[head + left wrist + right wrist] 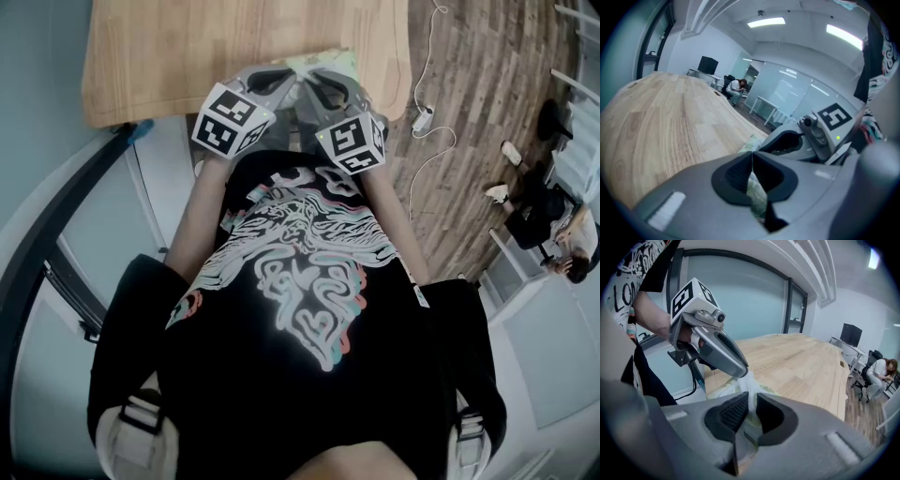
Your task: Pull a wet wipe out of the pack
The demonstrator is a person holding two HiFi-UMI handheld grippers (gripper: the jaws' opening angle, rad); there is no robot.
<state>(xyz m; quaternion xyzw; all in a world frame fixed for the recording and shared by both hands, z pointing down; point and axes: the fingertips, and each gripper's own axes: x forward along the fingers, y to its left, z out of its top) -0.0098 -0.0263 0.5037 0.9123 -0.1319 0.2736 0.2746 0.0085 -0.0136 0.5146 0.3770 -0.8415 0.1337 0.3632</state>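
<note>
The pack (330, 62) lies flat on the bench (178, 56), close to its near edge, with both tools meeting over it. The left hand-held gripper (752, 158) is pressed together on a fold of the pack's printed film, anchoring it. The right hand-held gripper (751, 397) comes in from the opposite side. Its jaws are nearly together around a white tuft of wet wipe (748, 379) that stands up from the pack; it looks pinched, though how firm the grip is isn't clear. The wipe sits right at the right tool's tips, so that hand is placed to draw it. The pull likely goes up and back, away from the left tool's nose just beside it. Bare bench stretches beyond.
</note>
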